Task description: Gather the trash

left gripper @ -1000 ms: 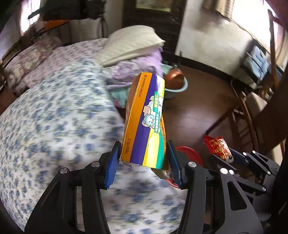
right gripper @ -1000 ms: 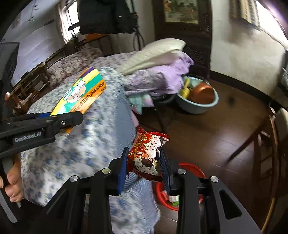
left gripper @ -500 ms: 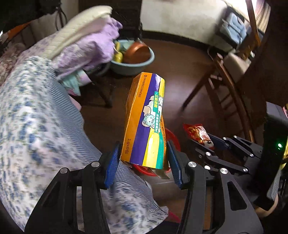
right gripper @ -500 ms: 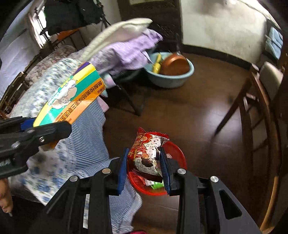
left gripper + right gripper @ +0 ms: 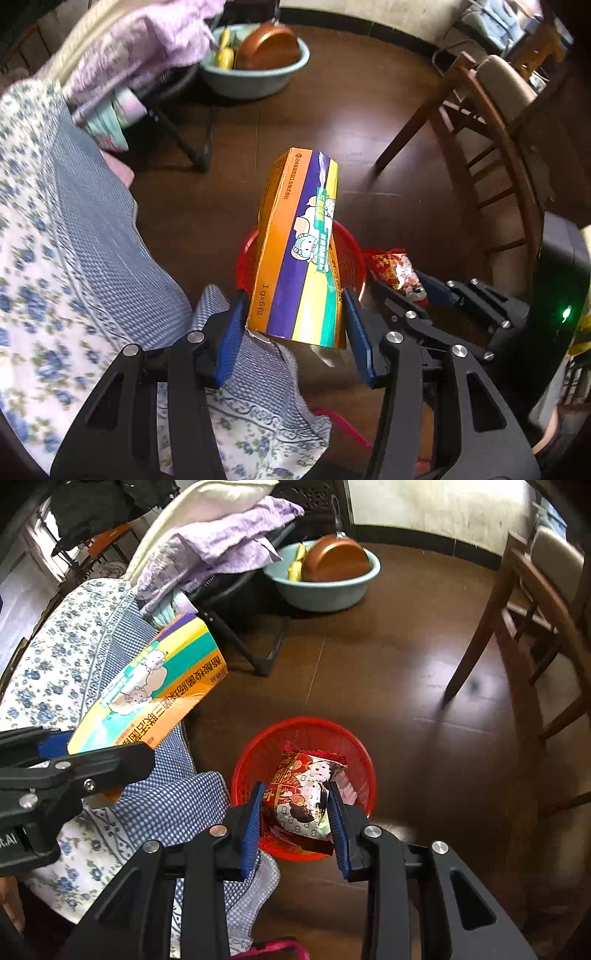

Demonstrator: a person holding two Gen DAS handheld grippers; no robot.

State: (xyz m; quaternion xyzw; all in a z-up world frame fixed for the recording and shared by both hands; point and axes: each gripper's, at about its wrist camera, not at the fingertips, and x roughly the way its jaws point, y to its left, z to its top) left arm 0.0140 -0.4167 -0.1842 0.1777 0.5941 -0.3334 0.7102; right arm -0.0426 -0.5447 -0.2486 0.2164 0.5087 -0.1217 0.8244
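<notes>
Two claws each held trash: the left claw (image 5: 293, 332) clamped a light, stiff box (image 5: 299, 251) by its lower end, the right claw (image 5: 293, 812) pinched a crinkly, slippery snack wrapper (image 5: 304, 794), both above the red basket (image 5: 354, 738) at 12 o'clock.

Two fisheye views, each mounted on a hand-held gripper and looking forward along its fingers, steeply down toward a dark wooden floor. Left wrist view: close above the red basket (image 5: 352, 254) at frame centre, bed cover (image 5: 74, 240) along the left edge, chair (image 5: 491, 122) at upper right, the other gripper at lower right. Right wrist view: also near, the basket (image 5: 306, 734) just below centre, bed cover (image 5: 74, 646) at left, chair (image 5: 535, 602) at right. Shared by both: basket, blue basin (image 5: 255, 79) (image 5: 325, 590) near the top, chair, bed edge.
</notes>
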